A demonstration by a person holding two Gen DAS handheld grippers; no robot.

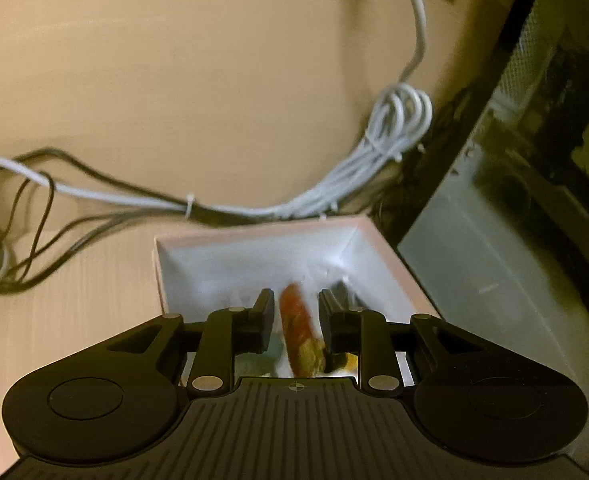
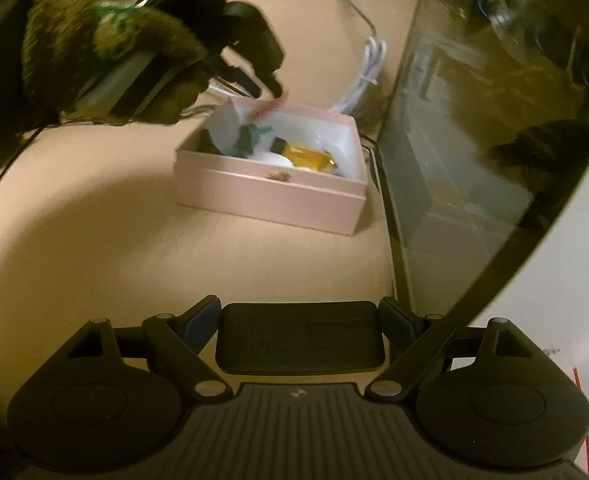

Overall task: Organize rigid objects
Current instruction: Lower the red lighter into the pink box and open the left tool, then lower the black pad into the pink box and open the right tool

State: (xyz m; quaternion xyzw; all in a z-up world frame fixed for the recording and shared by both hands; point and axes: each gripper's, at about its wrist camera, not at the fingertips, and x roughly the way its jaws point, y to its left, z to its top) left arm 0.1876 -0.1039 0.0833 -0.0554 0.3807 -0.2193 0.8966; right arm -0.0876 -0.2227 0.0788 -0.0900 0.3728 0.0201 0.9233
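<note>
Our left claw (image 1: 296,316) is pinched nearly shut on a blurred red-orange stick (image 1: 300,334), carried above the pink box (image 2: 270,196) so it can drop inside. Our right claw (image 2: 300,314) clamps a flat black case (image 2: 300,338) wide between its fingers, with the box well ahead of it.

Red-orange stick-like thing (image 1: 300,330) smeared by motion blur over the pink box (image 1: 386,252) — can't tell what it is, nor whether left gripper (image 1: 296,322) pads actually touch it. Lower end hidden behind gripper body. Box's near wall cut off by same body; contents mostly covered. From right wrist cam, box interior fuzzy: green item (image 2: 250,138) and yellow item (image 2: 308,156) unidentifiable. Above box, gloved hand (image 2: 106,56) blurred, partly cut by frame edge. Flat dark block (image 2: 300,336) between right gripper (image 2: 300,316) fingers — markings illegible.
</note>
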